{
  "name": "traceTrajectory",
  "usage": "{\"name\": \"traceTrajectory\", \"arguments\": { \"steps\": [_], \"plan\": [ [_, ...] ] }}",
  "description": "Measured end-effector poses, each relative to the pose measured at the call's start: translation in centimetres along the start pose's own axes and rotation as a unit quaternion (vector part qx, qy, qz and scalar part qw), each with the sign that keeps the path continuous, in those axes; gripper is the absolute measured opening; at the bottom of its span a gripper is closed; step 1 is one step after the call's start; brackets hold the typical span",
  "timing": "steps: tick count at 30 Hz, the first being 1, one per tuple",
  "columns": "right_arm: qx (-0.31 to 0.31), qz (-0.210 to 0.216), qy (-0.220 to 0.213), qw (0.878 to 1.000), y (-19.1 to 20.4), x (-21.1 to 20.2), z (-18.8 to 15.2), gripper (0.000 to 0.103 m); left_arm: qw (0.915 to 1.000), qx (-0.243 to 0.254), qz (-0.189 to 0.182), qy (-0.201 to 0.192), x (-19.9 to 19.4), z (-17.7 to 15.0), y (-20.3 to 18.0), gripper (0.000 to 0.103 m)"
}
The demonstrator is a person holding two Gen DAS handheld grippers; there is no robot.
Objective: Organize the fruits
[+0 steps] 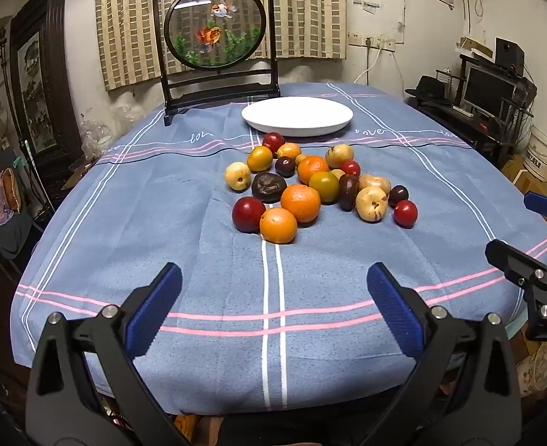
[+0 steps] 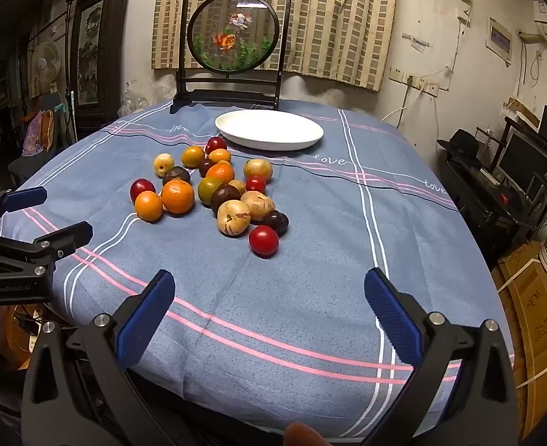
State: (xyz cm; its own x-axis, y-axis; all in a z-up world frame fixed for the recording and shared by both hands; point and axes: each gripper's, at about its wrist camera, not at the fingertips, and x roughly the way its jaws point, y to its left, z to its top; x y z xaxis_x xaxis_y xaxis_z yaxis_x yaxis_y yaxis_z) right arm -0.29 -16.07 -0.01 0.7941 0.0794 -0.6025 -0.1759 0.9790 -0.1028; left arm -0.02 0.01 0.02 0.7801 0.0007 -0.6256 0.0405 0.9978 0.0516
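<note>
Several fruits lie in a loose pile (image 1: 310, 182) on the blue tablecloth: oranges (image 1: 300, 202), red plums (image 1: 248, 214), dark plums and pale yellow fruits (image 1: 371, 203). Behind the pile stands a white plate (image 1: 297, 116) with nothing on it. My left gripper (image 1: 273, 282) is open over the near cloth, well short of the pile. In the right wrist view the same pile (image 2: 214, 189) and plate (image 2: 269, 129) show, with a red fruit (image 2: 263, 241) nearest. My right gripper (image 2: 269, 282) is open too, nothing between its blue pads (image 2: 392, 316).
A framed round goldfish screen (image 1: 215, 24) stands at the table's far edge behind the plate. The blue checked tablecloth (image 1: 199, 260) covers the whole table. A desk with a monitor (image 2: 526, 163) and cardboard boxes (image 2: 533, 297) sit to the right; a fan (image 2: 46, 61) and framed picture stand left.
</note>
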Motion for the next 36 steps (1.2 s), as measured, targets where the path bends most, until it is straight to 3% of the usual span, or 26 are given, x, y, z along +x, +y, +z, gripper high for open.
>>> {"name": "traceTrajectory", "arguments": {
  "steps": [36],
  "plan": [
    [0.000,0.006,0.001,1.000,0.18,0.08,0.01,0.102,0.9999,-0.005,0.003,0.010,0.33,-0.02,0.45,0.101]
  ]
}}
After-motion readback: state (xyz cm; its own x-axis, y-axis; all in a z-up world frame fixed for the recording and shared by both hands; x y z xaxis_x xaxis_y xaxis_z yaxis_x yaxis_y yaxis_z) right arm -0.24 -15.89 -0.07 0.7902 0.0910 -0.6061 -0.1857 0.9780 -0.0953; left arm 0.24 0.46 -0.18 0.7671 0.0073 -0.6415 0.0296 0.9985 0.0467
